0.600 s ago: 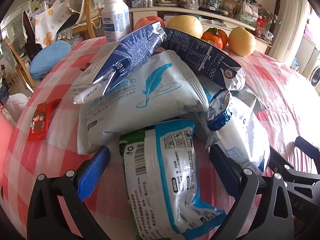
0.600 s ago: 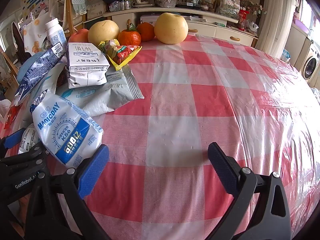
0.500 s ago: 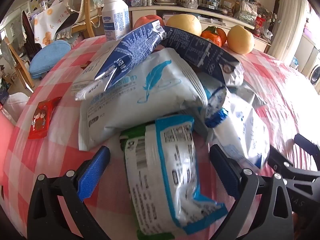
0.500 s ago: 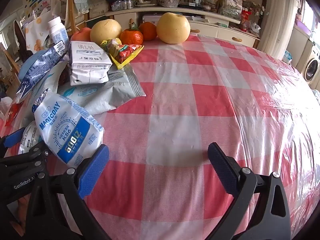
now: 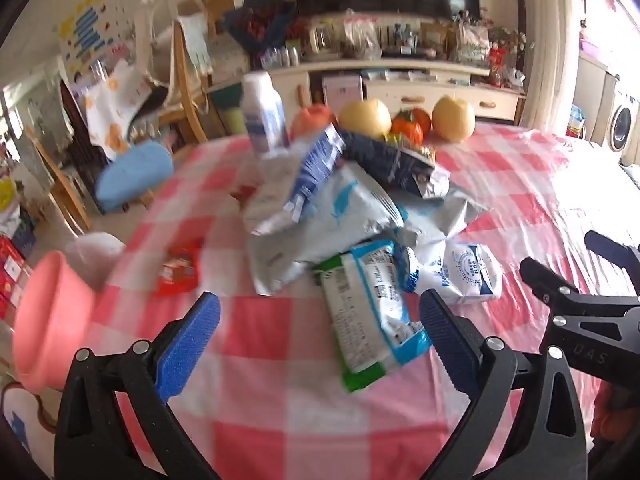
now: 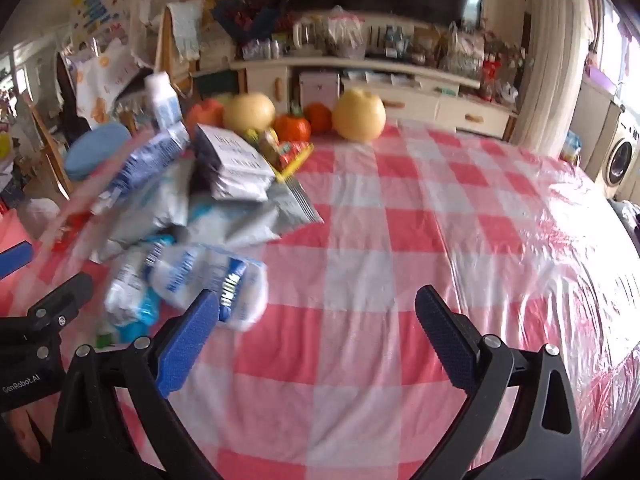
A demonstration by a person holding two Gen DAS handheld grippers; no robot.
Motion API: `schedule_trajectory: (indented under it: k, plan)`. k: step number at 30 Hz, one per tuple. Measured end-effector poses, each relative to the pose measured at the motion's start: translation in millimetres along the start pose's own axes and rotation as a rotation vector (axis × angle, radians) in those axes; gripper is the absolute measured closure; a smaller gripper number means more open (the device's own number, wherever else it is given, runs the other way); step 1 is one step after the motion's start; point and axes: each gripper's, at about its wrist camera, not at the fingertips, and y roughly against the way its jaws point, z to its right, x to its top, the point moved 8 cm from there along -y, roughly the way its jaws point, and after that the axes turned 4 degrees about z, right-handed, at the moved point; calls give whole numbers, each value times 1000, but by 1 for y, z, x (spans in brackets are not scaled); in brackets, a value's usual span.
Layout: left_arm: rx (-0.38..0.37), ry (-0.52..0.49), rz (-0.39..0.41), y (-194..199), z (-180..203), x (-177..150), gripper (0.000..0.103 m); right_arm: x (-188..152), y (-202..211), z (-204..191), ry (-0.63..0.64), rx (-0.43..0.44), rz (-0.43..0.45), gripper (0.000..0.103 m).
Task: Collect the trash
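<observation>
Blue pads of the left tongs (image 5: 318,340) stand spread as wide as they go, with nothing gripped. Half a second ago the green and white wipes pack (image 5: 370,312) filled the gap between them; now it lies ahead of the gap and toward the right pad, flat on the counter (image 5: 280,400), and the whole heap sits farther off and smaller in this view. The left tongs have drawn back from the heap and angle down at the checked cloth. A pink rounded object (image 5: 48,320), blurred, now shows at their left edge, off the counter.

Just beyond the wipes pack and to its right lies the white and blue pouch (image 5: 466,276). To the left, well apart from the heap, is a red wrapper (image 5: 180,272). Farther on, the big pale bag with a feather print (image 5: 336,216) carries a blue carton (image 5: 316,168) and a dark carton (image 5: 396,164). Behind them stand a white bottle (image 5: 262,112) and the fruit (image 5: 452,118).

The right tongs (image 6: 318,340) are likewise fully spread and hold nothing, tilted down over bare cloth. The pouch, which lay beside their left pad earlier, is now blurred and sits just ahead of that pad. The right tongs have pulled back too: the counter's far edge and the room behind it show more fully than before.
</observation>
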Motion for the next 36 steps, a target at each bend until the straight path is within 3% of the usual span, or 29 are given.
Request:
schedule_trajectory:
  k: [5,18,36]
  plan:
    - [11,6,62,40,-26,1,5,8,46,-26,53,11,135,4]
    - [-18,109,181,119,-83,-10,5,4,143,-86,135,34,355,4]
    - [15,130,314,186,-108,-13,5,-18,179,-100,122,58,400,4]
